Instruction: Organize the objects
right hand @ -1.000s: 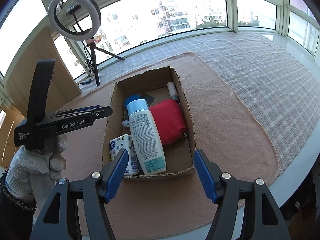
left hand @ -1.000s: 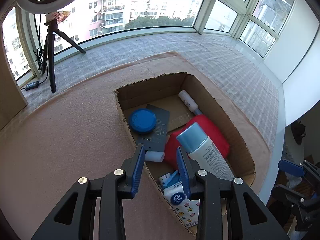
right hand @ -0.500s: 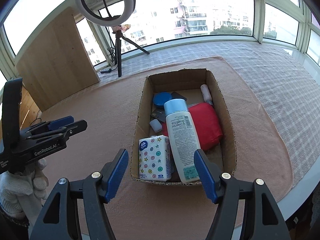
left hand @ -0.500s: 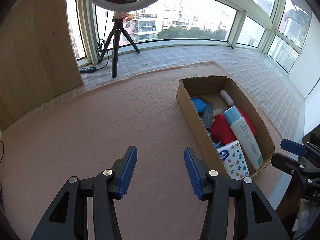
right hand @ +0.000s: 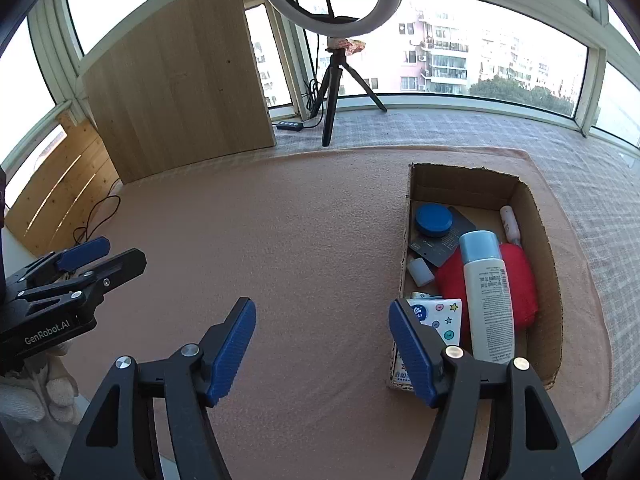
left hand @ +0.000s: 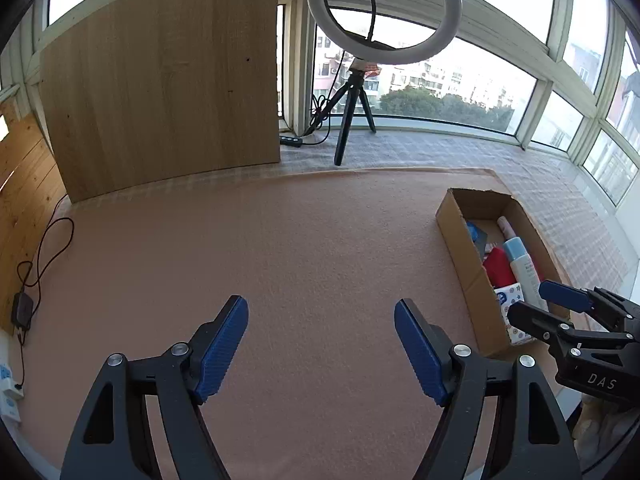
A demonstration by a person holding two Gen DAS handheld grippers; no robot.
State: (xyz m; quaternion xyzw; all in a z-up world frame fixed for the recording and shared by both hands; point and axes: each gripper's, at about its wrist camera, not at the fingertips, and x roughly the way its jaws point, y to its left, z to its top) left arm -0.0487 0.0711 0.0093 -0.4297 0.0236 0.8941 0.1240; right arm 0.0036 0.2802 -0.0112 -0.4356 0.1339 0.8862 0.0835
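hovering empty over the mat, with everything packed in the box

both the left gripper (left hand: 321, 344) and the right gripper (right hand: 322, 346) hang spread wide with nothing between the fingers, above bare pink mat (right hand: 280, 240). the cardboard box (right hand: 550, 264) sits at the right of the mat, near the table edge, and holds all the items: a white bottle (right hand: 488, 300) with a pale blue cap lying across a red pouch (right hand: 520, 280), a round blue lid (right hand: 433, 220) on a dark card at the far end, a patterned tissue pack (right hand: 442, 316) at the near end, and a small tube along the right wall. the job looks about done. the risk i see is the right gripper, close to the box's near left corner, nudging it toward the edge on a careless swing, or the bottle rolling off the soft pouch if the box is bumped.
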